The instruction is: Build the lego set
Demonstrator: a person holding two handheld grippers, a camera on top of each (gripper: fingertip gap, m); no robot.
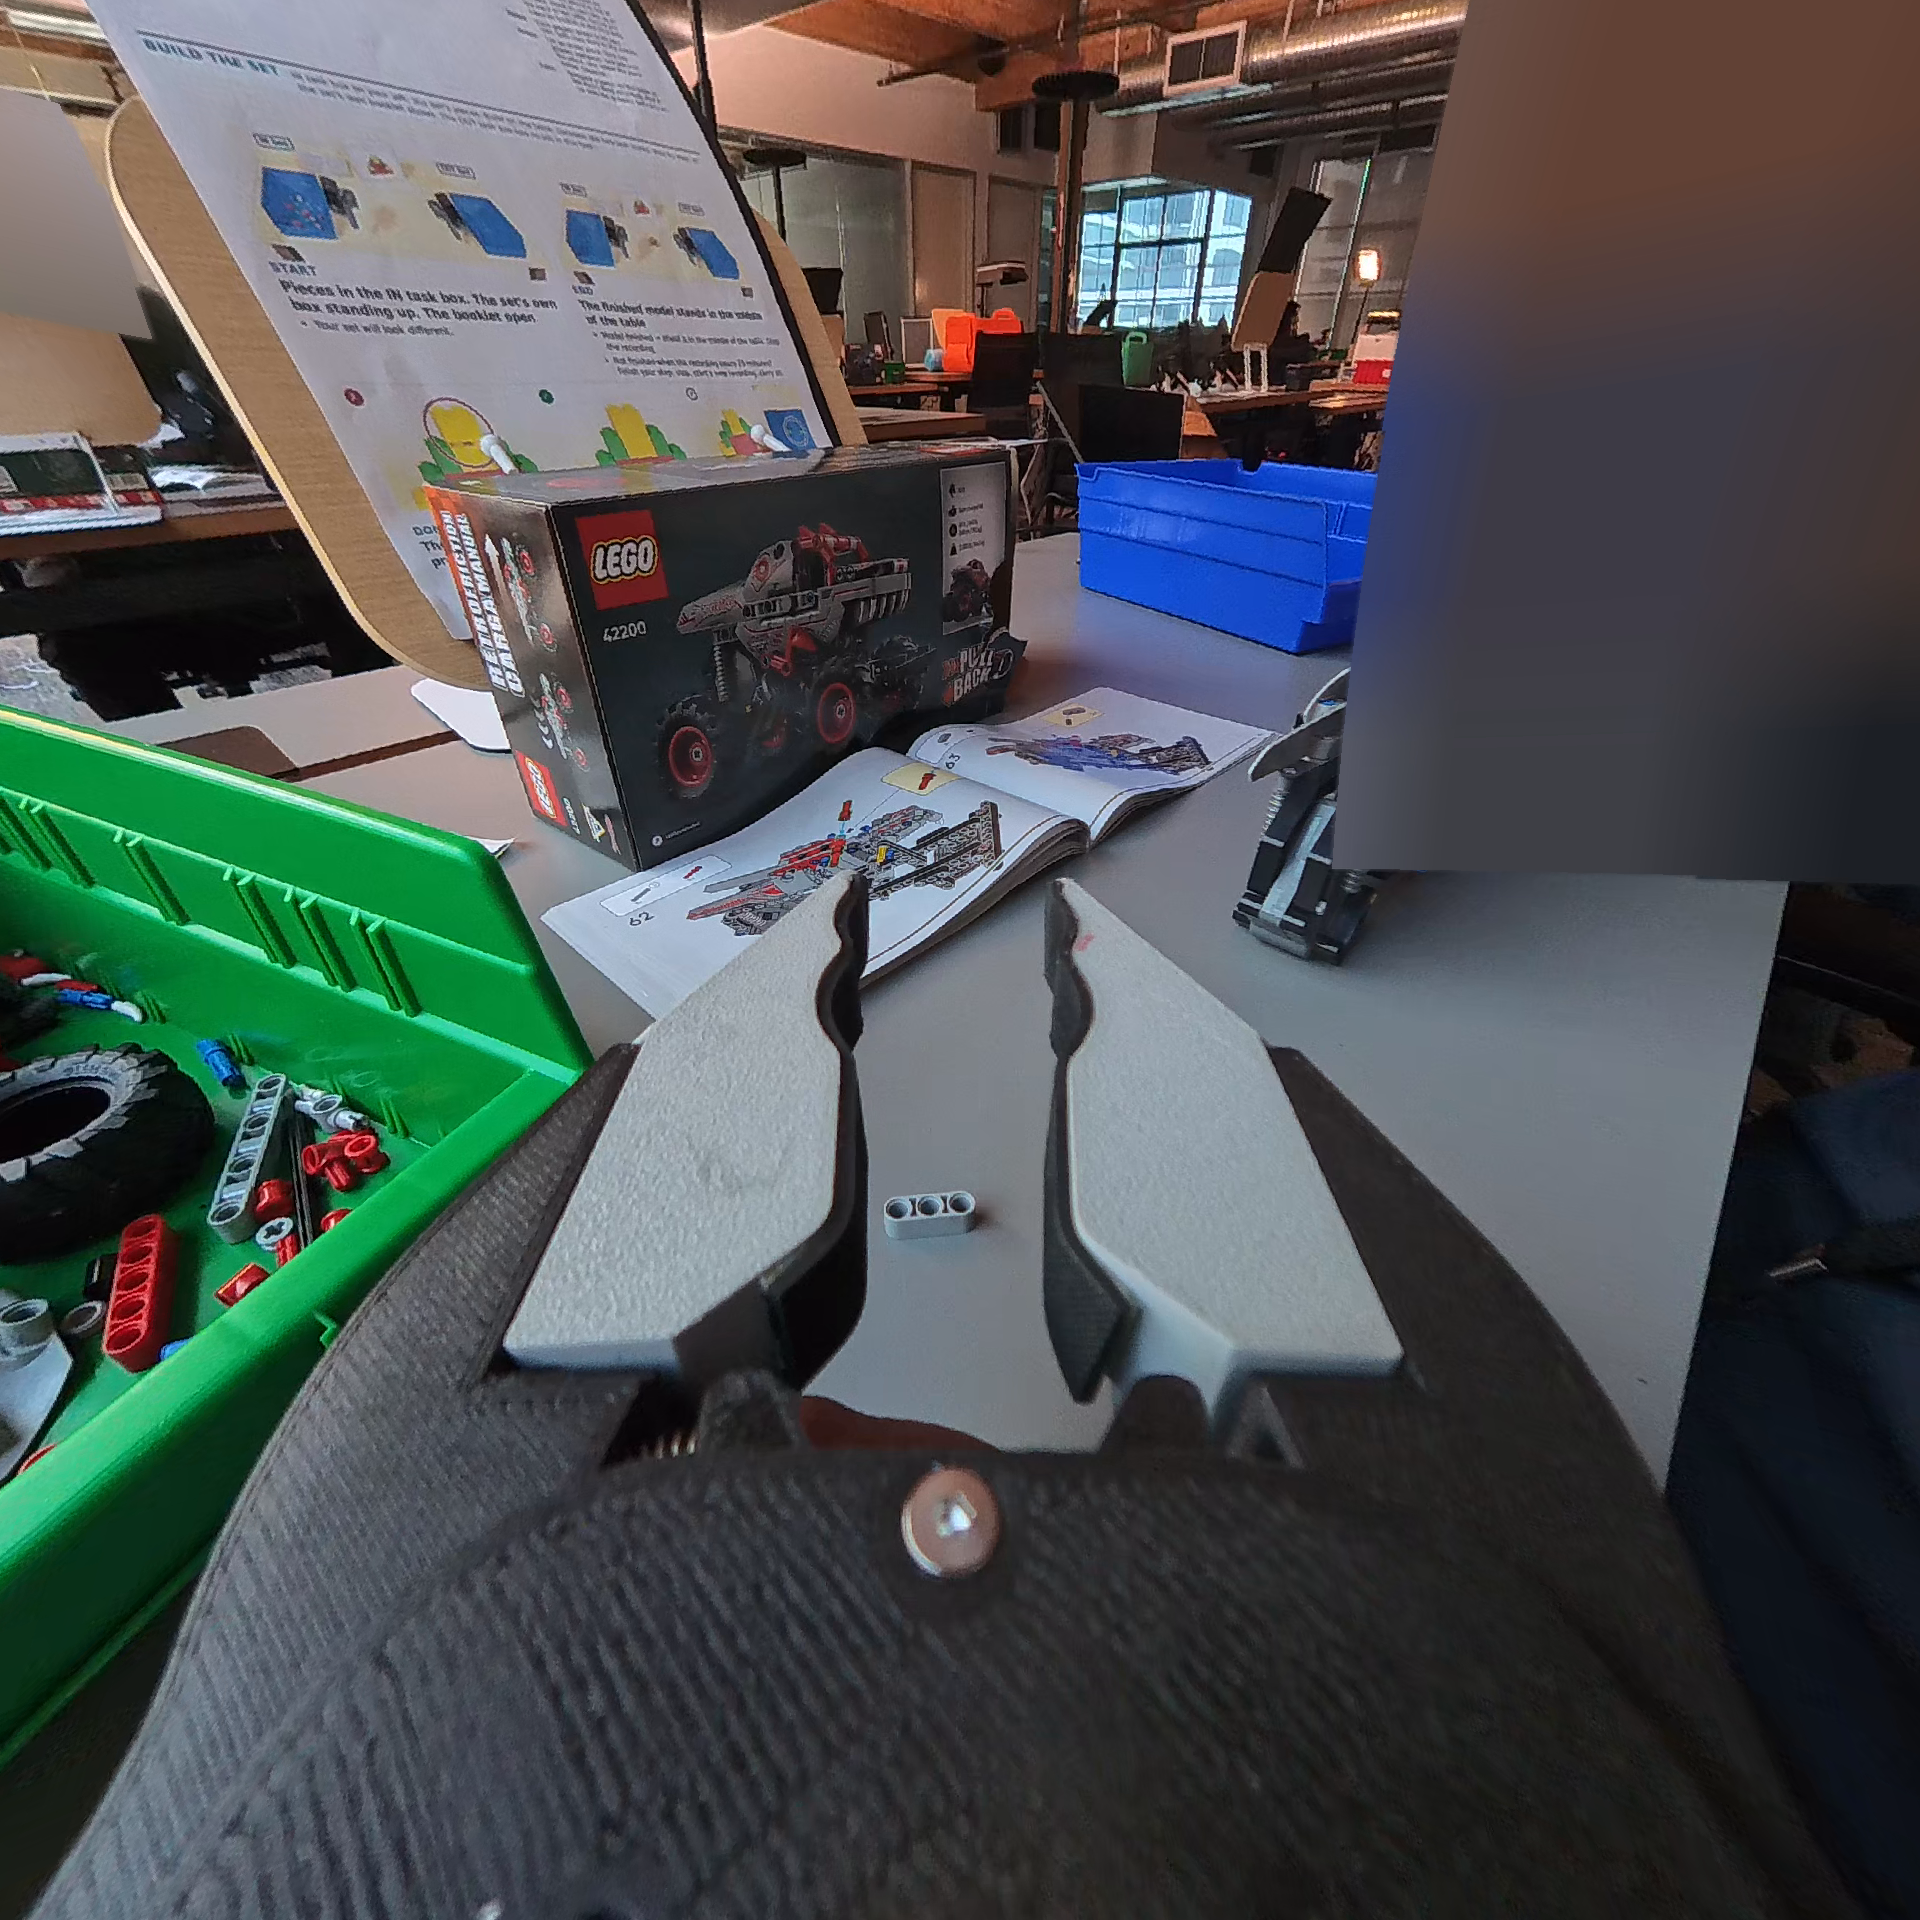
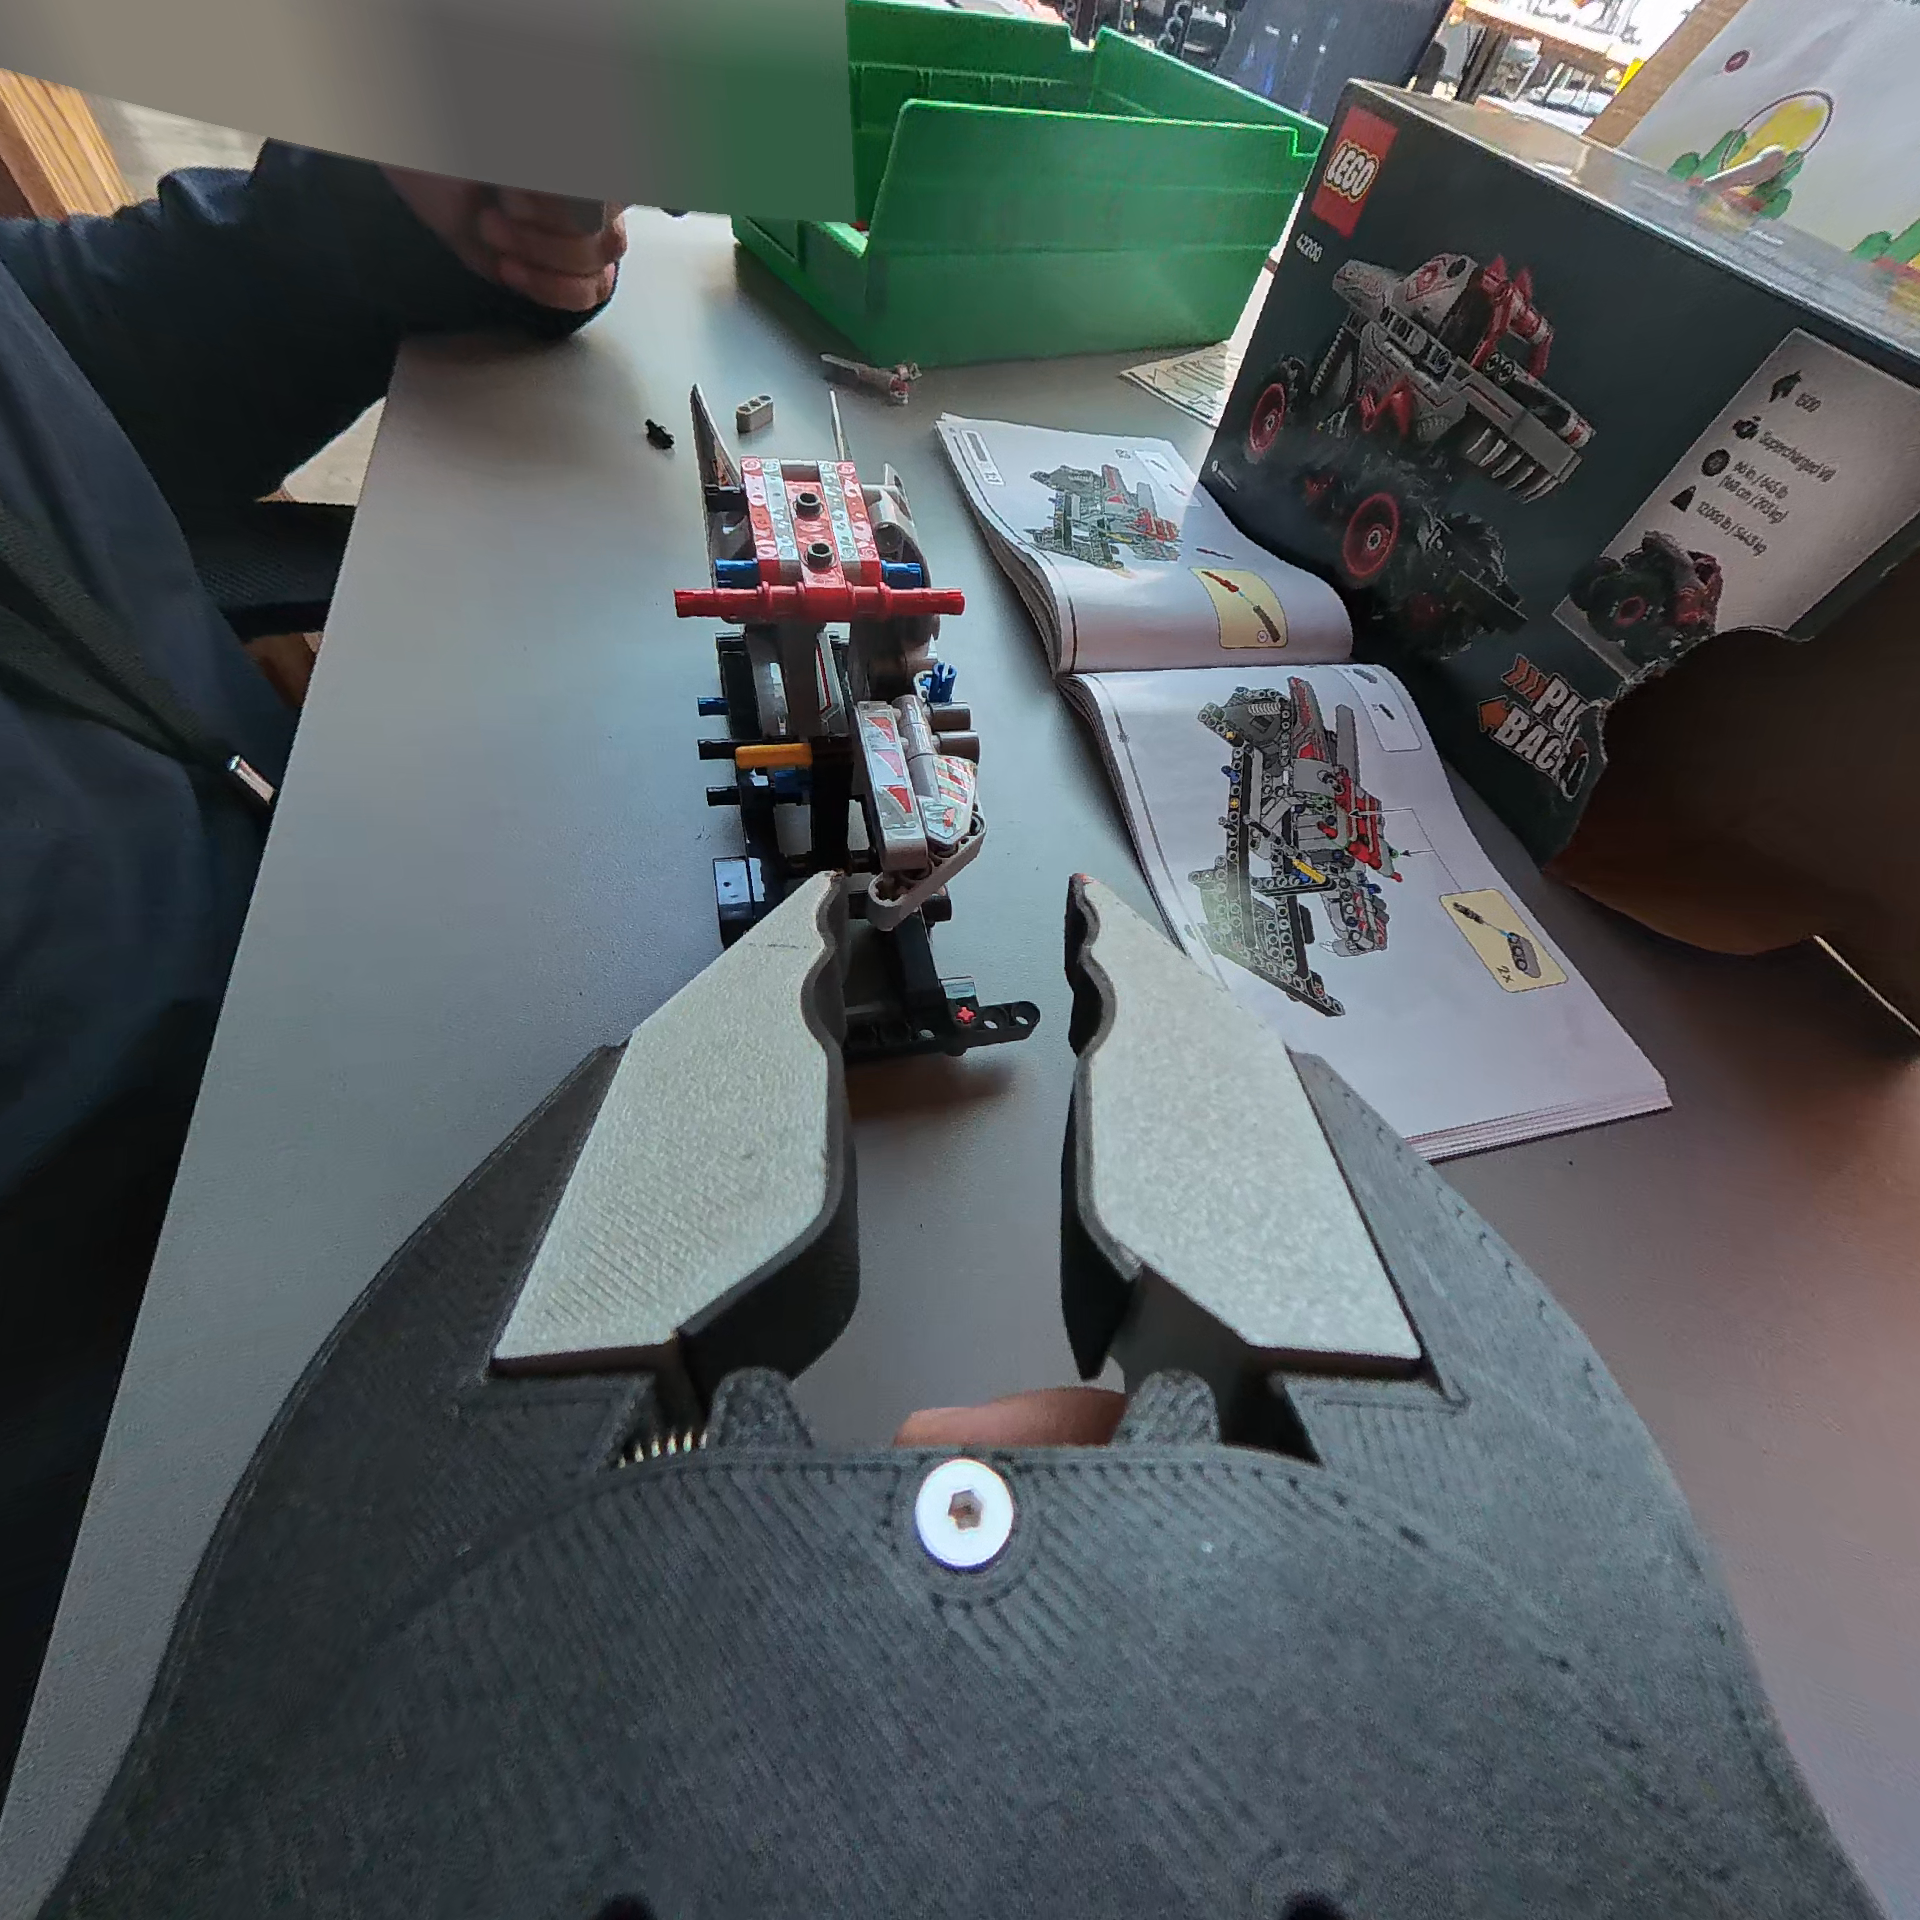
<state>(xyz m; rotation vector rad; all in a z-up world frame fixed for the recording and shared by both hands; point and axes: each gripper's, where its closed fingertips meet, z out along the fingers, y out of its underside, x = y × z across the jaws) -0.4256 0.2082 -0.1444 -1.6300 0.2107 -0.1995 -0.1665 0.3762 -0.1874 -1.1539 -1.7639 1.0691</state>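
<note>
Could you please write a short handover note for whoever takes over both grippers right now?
Left gripper: open, empty, over a small grey three-hole beam lying on the grey table.
Right gripper: open, empty, just short of the partly built red, grey and black truck chassis.
Open instruction booklet lies beside the black set box. Loose parts, a tyre included, remain in the green plastic bin.
Done: chassis. Left: wheels, remaining parts.
</note>
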